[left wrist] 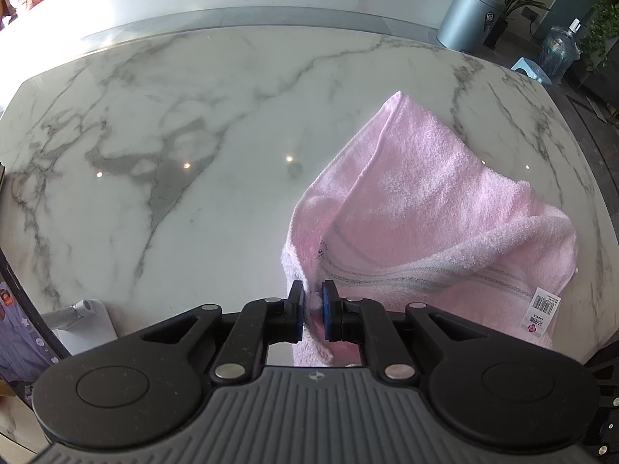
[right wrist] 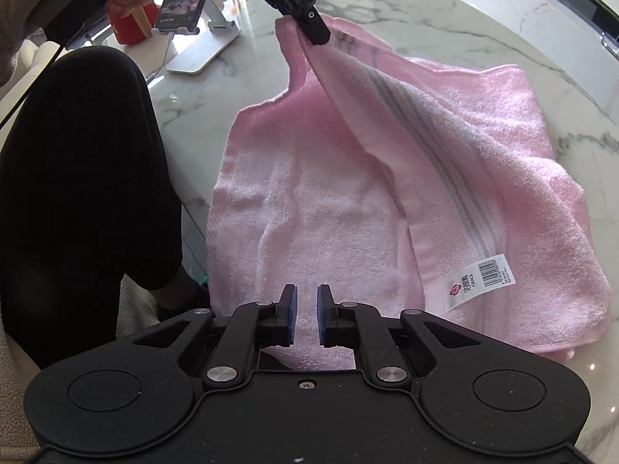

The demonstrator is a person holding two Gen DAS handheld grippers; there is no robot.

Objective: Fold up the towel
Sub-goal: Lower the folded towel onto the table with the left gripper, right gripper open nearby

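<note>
A pink towel [left wrist: 425,193] with grey stripes and a white label [left wrist: 539,309] lies partly folded on the marble table [left wrist: 193,123]. My left gripper [left wrist: 312,309] is shut on a striped corner of the towel and holds it lifted; it shows from outside in the right wrist view [right wrist: 315,29]. In the right wrist view the towel [right wrist: 483,147] spreads ahead, its near part hanging over the table's edge, label [right wrist: 481,280] at right. My right gripper [right wrist: 306,319] hovers over the towel's near edge, jaws a little apart with no cloth between them.
A phone on a white stand [right wrist: 193,19] and a red object [right wrist: 127,27] sit at the table's left. The person's black-clad leg [right wrist: 77,193] is beside the table. A grey bin [left wrist: 470,15], water bottle [left wrist: 559,50] and plants stand beyond the far edge.
</note>
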